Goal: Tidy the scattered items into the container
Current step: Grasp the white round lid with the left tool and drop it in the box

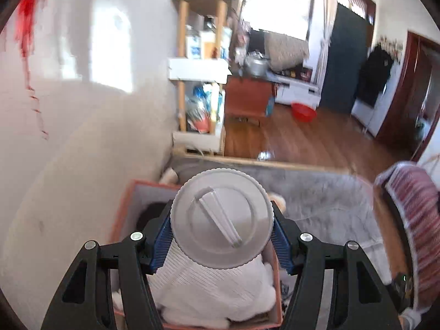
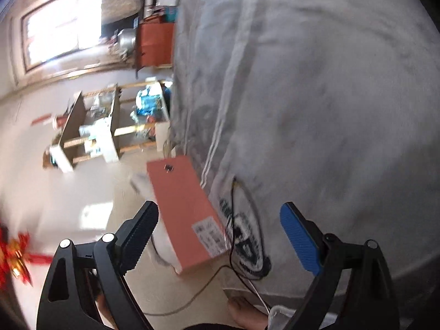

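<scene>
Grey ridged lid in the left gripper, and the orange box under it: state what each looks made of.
Grey ridged lid: apparently moulded plastic, matte; signs are the even grey, knurled rim and raised bar handle. Orange box: probably cardboard, matte; thin flat walls with pale cut edges, and a printed label stuck on its side in the right wrist view.

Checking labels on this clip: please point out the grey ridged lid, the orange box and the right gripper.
grey ridged lid (image 1: 221,218): left wrist view, middle of its top face, on the raised bar.
orange box (image 2: 183,206): right wrist view, middle of its long outer side.
right gripper (image 2: 220,236): right wrist view, midway between its fingertips.
</scene>
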